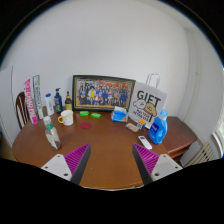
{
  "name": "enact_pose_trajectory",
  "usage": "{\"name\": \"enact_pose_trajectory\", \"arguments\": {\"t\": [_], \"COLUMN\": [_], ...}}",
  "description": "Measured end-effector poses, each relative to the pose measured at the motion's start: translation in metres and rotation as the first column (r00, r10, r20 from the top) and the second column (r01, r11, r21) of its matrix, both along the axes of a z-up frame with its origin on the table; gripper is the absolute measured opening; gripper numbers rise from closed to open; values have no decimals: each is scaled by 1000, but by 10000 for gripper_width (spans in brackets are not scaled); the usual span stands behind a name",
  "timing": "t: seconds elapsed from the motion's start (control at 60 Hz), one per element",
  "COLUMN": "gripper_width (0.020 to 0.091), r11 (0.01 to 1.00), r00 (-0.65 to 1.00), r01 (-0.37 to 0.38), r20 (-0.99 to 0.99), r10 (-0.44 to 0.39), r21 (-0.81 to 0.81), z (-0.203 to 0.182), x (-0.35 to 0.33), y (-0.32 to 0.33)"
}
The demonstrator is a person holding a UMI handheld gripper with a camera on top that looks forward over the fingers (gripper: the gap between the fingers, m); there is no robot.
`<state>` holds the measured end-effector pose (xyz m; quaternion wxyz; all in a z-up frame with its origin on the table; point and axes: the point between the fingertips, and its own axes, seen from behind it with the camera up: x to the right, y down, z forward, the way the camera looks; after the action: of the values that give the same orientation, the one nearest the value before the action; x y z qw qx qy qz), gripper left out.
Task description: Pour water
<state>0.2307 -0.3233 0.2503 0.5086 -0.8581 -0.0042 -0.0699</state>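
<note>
- Gripper view: the hand-held gripper (109, 165) hangs above the near part of a brown wooden table (105, 140), its two fingers spread wide with nothing between them; the pink pads (76, 157) face each other across bare tabletop.
- Beyond the left finger, a cluster of containers stands at the table's left side: a small clear bottle (52, 136) nearest the finger, a white mug (66, 117) behind it, a clear bottle with a blue cap (47, 104) further left, and a dark bottle (57, 100) close to the wall.
- A tall pink-and-white package (31, 99) leans upright at the far left, next to a wooden chair back (21, 108).
- At the back centre, a framed group photograph (102, 93) rests against the white wall; two small green objects (90, 114) lie on the table in front of it.
- Beyond the right finger, a blue bottle (158, 126) stands near the table's right edge, with a small blue cup-like container (119, 115) to its left and a white sign reading "GIFT" (148, 101) propped behind them.
- A small white object (145, 142) lies on the table just ahead of the right finger; its nature cannot be told.
</note>
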Motion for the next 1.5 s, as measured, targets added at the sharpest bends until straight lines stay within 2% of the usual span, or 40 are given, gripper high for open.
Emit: {"name": "enact_pose_trajectory", "arguments": {"t": [0.2,0.483,0.633,0.767,0.867,0.967,1.033,1.083,1.1,1.333,1.5], "gripper_width": [853,856,859,854,820,745,662,556,541,424,422], "r11": [994,973,965,964,967,968,967,967,967,965,955], "r00": [995,963,949,953,959,961,963,967,969,975,965], "r01": [-99,-229,-249,-243,-226,-217,-218,-212,-209,-207,-227], "r20": [-10,-143,-177,-157,-148,-146,-132,-111,-103,-47,-88], "r10": [99,230,259,258,243,235,236,228,225,217,247], "r21": [-45,24,79,108,121,130,135,143,145,162,193], "z": [-40,-103,-129,-156,-173,-183,-187,-188,-187,-175,-137], "x": [-64,-217,-271,-292,-299,-305,-309,-306,-305,-311,-344], "y": [-4,43,96,143,169,186,191,195,195,200,220]}}
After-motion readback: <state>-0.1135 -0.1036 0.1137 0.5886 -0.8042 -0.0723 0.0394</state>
